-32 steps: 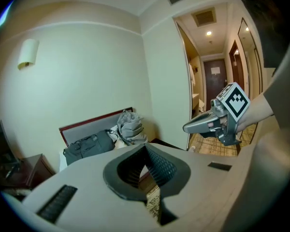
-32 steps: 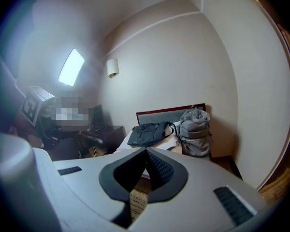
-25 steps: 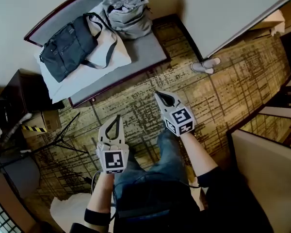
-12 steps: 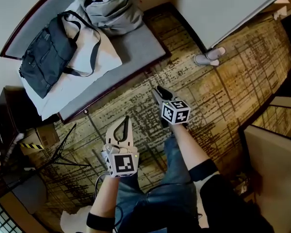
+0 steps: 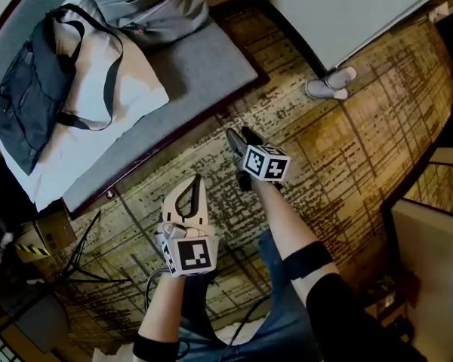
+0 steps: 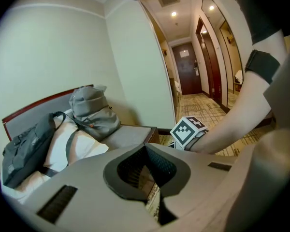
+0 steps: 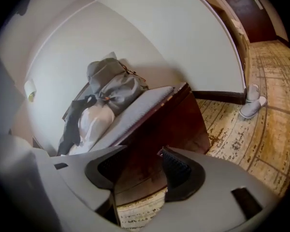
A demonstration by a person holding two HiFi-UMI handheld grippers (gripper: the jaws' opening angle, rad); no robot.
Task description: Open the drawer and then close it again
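Note:
A low bench with a grey padded top and a dark wooden front stands against the wall. My right gripper hangs just short of that front, near the bench's right corner. Its jaws have just been opening and are open with nothing between them; the right gripper view shows the wood front past the right gripper. My left gripper is shut and empty over the carpet, a little behind and left of the right one. From the left gripper view, the right gripper's marker cube is ahead.
On the bench lie a dark bag, a white tote and a grey backpack. A pair of slippers sits by the white wall panel. A tripod and a cardboard box stand at the left.
Both grippers have dropped lower and nearer the bench front. The right gripper has rolled and its jaws have gone from shut to open. The left stays shut.

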